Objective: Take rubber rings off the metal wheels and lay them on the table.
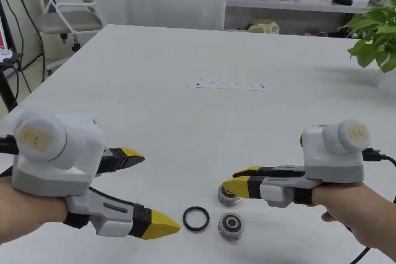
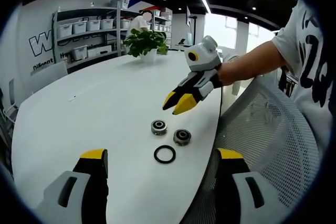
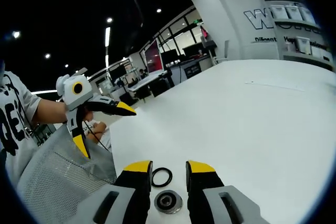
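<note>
The smooth matt white table top (image 1: 185, 128) bears a dull black rubber ring (image 1: 196, 219) and two shiny silver metal wheels (image 1: 231, 225), while the left gripper (image 1: 156, 191) and right gripper (image 1: 232, 180) wear matt white-grey plastic with yellow tips.

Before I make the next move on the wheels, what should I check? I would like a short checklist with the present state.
1. The left tongs are wide open and empty: ok.
2. The right tongs are empty: ok.
3. One ring lies flat on the table: ok.
4. The near wheel and far wheel sit apart from that ring: ok.
5. Either wheel carries a ring: cannot tell.
</note>
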`<state>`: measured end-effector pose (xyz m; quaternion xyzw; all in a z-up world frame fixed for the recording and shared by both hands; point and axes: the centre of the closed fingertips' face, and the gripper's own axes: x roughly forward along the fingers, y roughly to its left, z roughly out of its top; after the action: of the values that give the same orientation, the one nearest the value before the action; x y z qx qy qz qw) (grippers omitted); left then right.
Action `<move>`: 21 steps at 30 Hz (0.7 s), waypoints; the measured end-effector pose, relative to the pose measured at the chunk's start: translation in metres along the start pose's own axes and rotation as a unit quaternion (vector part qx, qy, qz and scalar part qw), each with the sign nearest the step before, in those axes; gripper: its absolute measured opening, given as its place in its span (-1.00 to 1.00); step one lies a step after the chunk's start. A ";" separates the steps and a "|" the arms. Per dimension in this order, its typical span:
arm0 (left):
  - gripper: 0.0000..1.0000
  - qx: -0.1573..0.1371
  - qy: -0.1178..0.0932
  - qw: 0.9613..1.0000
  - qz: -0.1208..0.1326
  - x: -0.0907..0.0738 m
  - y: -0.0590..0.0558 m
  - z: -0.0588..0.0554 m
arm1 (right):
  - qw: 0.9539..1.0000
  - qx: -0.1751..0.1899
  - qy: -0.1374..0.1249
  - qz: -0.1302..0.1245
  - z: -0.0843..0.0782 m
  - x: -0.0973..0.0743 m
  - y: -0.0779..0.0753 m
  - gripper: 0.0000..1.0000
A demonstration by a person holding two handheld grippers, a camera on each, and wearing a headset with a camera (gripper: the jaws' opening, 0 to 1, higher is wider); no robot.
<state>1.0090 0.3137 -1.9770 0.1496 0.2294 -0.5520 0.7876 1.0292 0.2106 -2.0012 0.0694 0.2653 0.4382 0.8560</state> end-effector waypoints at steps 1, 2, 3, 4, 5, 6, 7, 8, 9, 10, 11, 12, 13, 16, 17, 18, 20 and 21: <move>0.63 -0.001 -0.001 1.000 0.001 -0.001 0.000 0.001 | 1.000 -0.003 -0.001 -0.001 0.000 -0.002 0.000 -0.51; 0.63 -0.001 -0.002 1.000 0.003 -0.002 0.001 0.001 | 1.000 -0.008 -0.002 -0.002 0.001 -0.005 0.001 -0.49; 0.63 -0.003 -0.004 1.000 0.004 -0.003 0.001 0.001 | 1.000 -0.012 -0.003 -0.004 0.001 -0.006 0.001 -0.47; 0.63 -0.004 -0.004 1.000 0.005 -0.003 0.001 0.002 | 1.000 -0.017 -0.003 -0.006 0.002 -0.008 0.002 -0.45; 0.63 -0.005 -0.005 1.000 0.006 -0.004 0.001 0.002 | 1.000 -0.024 -0.004 -0.010 0.002 -0.011 0.002 -0.43; 0.63 -0.005 -0.006 1.000 0.007 -0.004 0.001 0.002 | 1.000 -0.028 -0.005 -0.011 0.003 -0.012 0.003 -0.41; 0.63 -0.006 -0.006 1.000 0.008 -0.005 0.001 0.002 | 0.999 -0.035 -0.004 -0.013 0.003 -0.015 0.003 -0.39; 0.63 -0.006 -0.007 1.000 0.008 -0.006 0.001 0.003 | 0.999 -0.039 -0.004 -0.015 0.003 -0.017 0.004 -0.38; 0.63 -0.007 -0.008 1.000 0.009 -0.006 0.001 0.003 | 0.999 -0.044 -0.004 -0.017 0.003 -0.019 0.004 -0.35; 0.64 -0.008 -0.009 1.000 0.010 -0.007 0.001 0.003 | 0.999 -0.049 -0.004 -0.018 0.003 -0.021 0.005 -0.32; 0.64 -0.008 -0.009 1.000 0.010 -0.007 0.000 0.004 | 0.998 -0.055 -0.004 -0.021 0.003 -0.023 0.006 -0.29; 0.64 -0.009 -0.010 1.000 0.011 -0.008 0.000 0.004 | 0.998 -0.061 -0.004 -0.022 0.003 -0.025 0.007 -0.26; 0.64 -0.009 -0.010 1.000 0.011 -0.008 0.000 0.005 | 0.998 -0.066 -0.003 -0.023 0.003 -0.027 0.008 -0.23; 0.64 -0.008 -0.012 1.000 0.013 -0.010 0.000 0.006 | 0.996 -0.080 -0.002 -0.027 0.002 -0.033 0.010 -0.15; 0.64 -0.007 -0.011 1.000 0.014 -0.011 -0.001 0.007 | 0.996 -0.084 -0.002 -0.027 0.002 -0.036 0.011 -0.13; 0.64 -0.006 -0.011 1.000 0.014 -0.011 -0.001 0.007 | 0.996 -0.087 -0.002 -0.027 0.002 -0.037 0.013 -0.11; 0.64 -0.005 -0.012 1.000 0.015 -0.012 -0.002 0.008 | 0.995 -0.095 -0.002 -0.030 0.001 -0.042 0.014 -0.07; 0.64 -0.005 -0.012 1.000 0.015 -0.012 -0.002 0.008 | 0.995 -0.098 -0.001 -0.031 0.000 -0.043 0.014 -0.04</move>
<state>1.0052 0.3191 -1.9639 0.1422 0.2200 -0.5404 0.7996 0.9985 0.1848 -1.9794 -0.0225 0.2224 0.4349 0.8723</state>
